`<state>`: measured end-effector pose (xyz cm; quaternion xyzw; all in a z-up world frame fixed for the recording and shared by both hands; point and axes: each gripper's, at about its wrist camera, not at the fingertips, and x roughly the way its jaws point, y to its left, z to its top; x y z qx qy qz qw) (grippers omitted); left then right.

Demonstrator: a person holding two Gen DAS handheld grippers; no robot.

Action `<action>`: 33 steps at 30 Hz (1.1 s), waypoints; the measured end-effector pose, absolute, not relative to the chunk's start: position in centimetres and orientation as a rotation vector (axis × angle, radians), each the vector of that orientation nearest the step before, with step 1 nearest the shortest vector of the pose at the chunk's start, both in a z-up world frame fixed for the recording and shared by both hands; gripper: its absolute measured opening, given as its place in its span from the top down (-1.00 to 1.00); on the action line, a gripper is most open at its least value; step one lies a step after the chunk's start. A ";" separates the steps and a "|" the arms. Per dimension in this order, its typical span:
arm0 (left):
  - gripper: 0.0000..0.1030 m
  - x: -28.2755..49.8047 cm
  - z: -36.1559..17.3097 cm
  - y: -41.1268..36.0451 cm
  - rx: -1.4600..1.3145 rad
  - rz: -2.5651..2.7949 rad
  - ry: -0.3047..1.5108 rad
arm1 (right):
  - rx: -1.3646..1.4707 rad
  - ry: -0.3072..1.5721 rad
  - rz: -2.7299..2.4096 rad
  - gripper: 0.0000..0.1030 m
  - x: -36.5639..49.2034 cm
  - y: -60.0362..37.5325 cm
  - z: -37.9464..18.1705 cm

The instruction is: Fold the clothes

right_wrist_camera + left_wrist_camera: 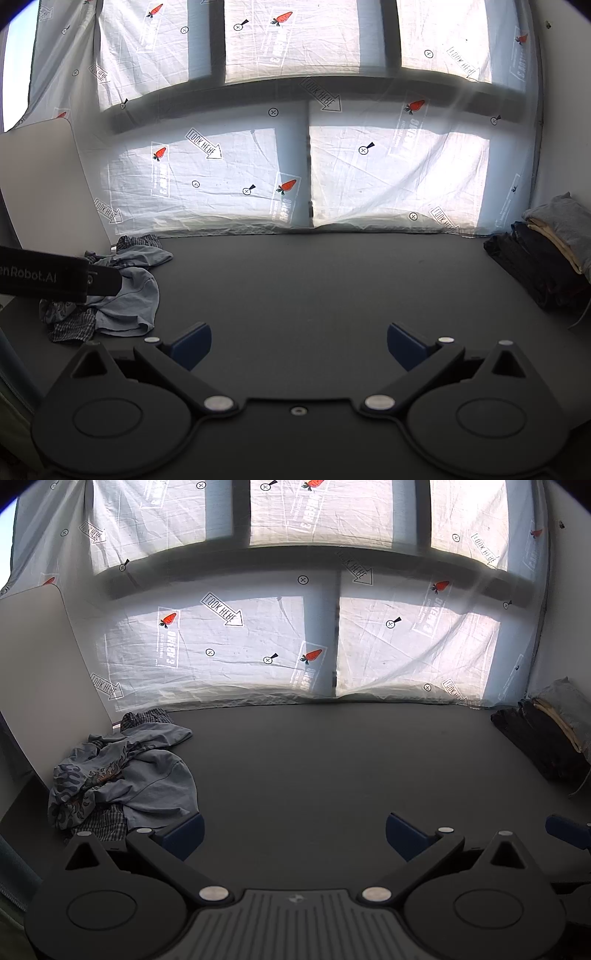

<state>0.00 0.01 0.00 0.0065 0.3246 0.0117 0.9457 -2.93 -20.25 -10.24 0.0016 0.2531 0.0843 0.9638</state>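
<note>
We find the work between garments. The left gripper [294, 832] and the right gripper [299, 343] both stand with their jaws spread wide and nothing between the blue pads; each hangs over bare dark table [332, 760].

The task's material lies in two lots. A crumpled heap of clothes [125, 771] sits at the left end of the table, close to the upright white board [37, 657]. Its top layer is a light blue shirt [155, 782] with a dark printed pattern, and a checked garment [103, 825] shows from under it at the near and far edges. At the right end stands a folded stack [546, 254]: dark items at the bottom, a tan layer, grey on top.

We judge that part of the load is already folded and that the step in hand is fetching the next piece from the heap. The left gripper's near pad sits just beside the shirt's hem, so it seems the likelier one to take hold.

The heap has no clean orientation. Its long axis runs roughly from the near left toward the far backdrop [258, 638], along the board. We cannot tell the collar from the hem with confidence, and no sleeves are laid out.

The next move, in our view, calls for pinching the top shirt alone, clear of the checked cloth beneath. It must then come to the open middle of the table to be spread flat before any fold.
</note>
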 end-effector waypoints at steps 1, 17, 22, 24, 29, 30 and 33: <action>-1.00 0.0 0.0 0.0 0.013 0.024 0.662 | 0.003 0.512 0.171 -1.00 -2.9 -20.3 -10.3; -1.00 0.0 0.0 -0.3 0.001 0.017 0.665 | -0.002 0.500 0.161 -1.00 -3.0 -20.5 -10.0; -1.00 0.1 0.1 -0.1 0.002 0.020 0.664 | 0.000 0.496 0.158 -1.00 -3.1 -20.3 -10.1; -1.00 0.1 0.1 0.0 -0.001 0.020 0.664 | 0.000 0.494 0.156 -1.00 -3.1 -20.3 -10.1; -1.00 0.0 0.0 0.1 -0.003 0.021 0.664 | 0.001 0.495 0.154 -1.00 -3.0 -20.2 -10.1; -1.00 0.0 0.1 0.2 -0.004 0.021 0.665 | 0.000 0.495 0.154 -0.99 -3.0 -20.2 -10.1; -1.00 0.1 0.1 0.3 -0.006 0.022 0.667 | 0.000 0.497 0.157 -1.00 -2.8 -20.1 -10.0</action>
